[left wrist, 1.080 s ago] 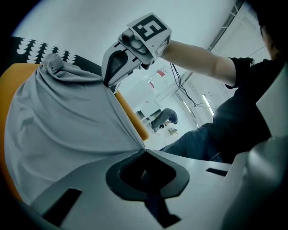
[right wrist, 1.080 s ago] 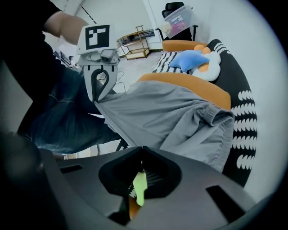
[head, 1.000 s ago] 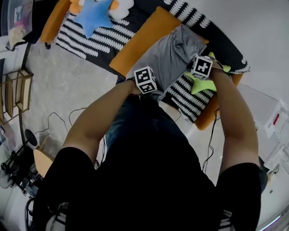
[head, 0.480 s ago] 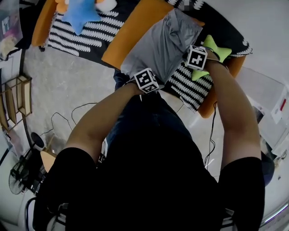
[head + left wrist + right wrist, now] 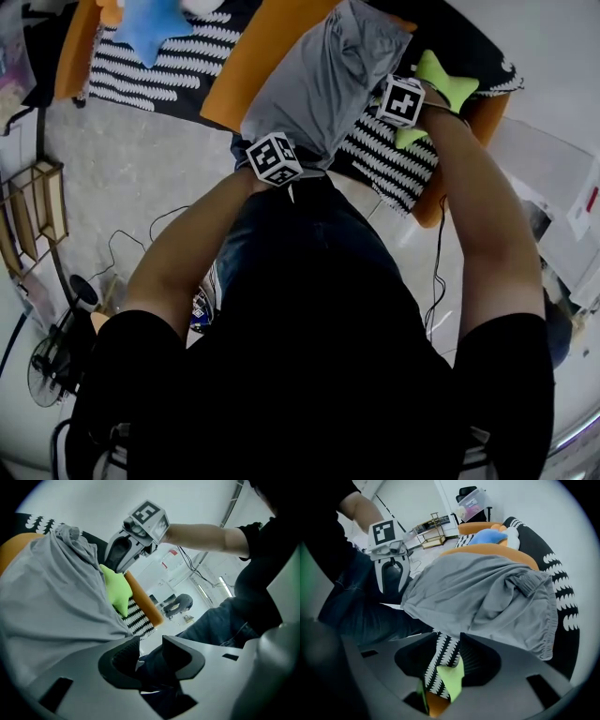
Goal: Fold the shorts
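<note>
- The left tongs (image 5: 151,641) stood with their jaws apart, having just been opening. Nothing was pinched; only the person's jeans (image 5: 220,625) showed through the gap.
- The right tongs (image 5: 449,637) had likewise just been opening and gripped nothing. The striped cover (image 5: 442,654) and a green star cushion (image 5: 451,681) lay beyond their gap.
- The grey shorts (image 5: 487,597) lay just ahead of both tongs, free of them. The near hem ran beside the left tongs and just above the right pair, and the rest was spread over an orange cushion (image 5: 267,52).
- This looked like the let-go after laying the cloth down. Both tongs probably needed to draw straight back from the hem, jaws kept wide, so no pad snagged and dragged the edge.
- Away from the tongs, the bunched band (image 5: 528,584) at the far end sat rumpled. It likely wanted flattening before the next fold, or the crease would set crooked.
- The star cushion sat close on the right, so a low sweep there risked nudging it into the shorts.
</note>
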`<action>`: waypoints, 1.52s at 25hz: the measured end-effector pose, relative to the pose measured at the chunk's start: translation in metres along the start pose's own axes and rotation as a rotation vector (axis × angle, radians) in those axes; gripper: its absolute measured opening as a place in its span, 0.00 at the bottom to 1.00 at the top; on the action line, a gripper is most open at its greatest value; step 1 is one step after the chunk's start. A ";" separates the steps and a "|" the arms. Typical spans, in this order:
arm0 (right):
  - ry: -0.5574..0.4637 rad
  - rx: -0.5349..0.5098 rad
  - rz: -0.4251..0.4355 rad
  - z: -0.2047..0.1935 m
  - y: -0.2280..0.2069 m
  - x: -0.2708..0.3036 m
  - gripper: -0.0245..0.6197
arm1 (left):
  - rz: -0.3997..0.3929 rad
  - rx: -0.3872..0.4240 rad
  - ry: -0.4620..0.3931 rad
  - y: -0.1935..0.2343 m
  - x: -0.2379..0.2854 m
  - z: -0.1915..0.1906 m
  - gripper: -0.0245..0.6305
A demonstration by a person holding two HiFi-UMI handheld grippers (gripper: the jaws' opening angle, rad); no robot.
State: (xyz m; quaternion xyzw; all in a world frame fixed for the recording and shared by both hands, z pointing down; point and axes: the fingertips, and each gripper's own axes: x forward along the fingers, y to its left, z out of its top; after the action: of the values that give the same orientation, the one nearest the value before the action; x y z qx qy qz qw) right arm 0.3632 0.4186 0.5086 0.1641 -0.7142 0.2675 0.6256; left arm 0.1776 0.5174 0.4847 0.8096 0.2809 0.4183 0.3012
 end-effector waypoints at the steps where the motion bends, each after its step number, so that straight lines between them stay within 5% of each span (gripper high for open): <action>1: -0.006 0.014 0.010 -0.001 0.000 -0.002 0.30 | -0.001 0.001 -0.005 0.002 -0.008 0.000 0.29; 5: -0.157 0.046 0.056 0.026 0.002 -0.009 0.30 | 0.047 0.014 0.013 0.022 -0.038 -0.003 0.29; 9: -0.214 0.067 0.016 0.050 -0.003 -0.016 0.28 | 0.112 0.006 0.036 0.044 -0.045 -0.010 0.30; 14: -0.305 0.107 -0.084 0.080 -0.023 -0.009 0.24 | 0.068 -0.053 0.055 0.041 -0.023 -0.025 0.33; 23: -0.453 0.361 -0.217 0.092 -0.084 -0.020 0.24 | -0.007 -0.084 0.097 0.012 0.004 -0.053 0.33; 29: -0.447 0.497 -0.458 0.087 -0.123 -0.051 0.22 | -0.002 -0.098 0.094 0.011 0.005 -0.059 0.33; 34: -0.431 0.599 -0.433 0.072 -0.134 -0.032 0.26 | 0.000 -0.105 0.082 0.011 0.006 -0.057 0.33; 38: -0.370 0.567 -0.551 0.064 -0.153 -0.048 0.18 | -0.008 -0.109 0.088 0.011 0.009 -0.061 0.33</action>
State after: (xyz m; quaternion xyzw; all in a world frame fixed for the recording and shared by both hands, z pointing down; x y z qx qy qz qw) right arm 0.4061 0.2534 0.4839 0.5589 -0.6421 0.2421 0.4655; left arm 0.1324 0.5322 0.5260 0.7716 0.2740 0.4669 0.3341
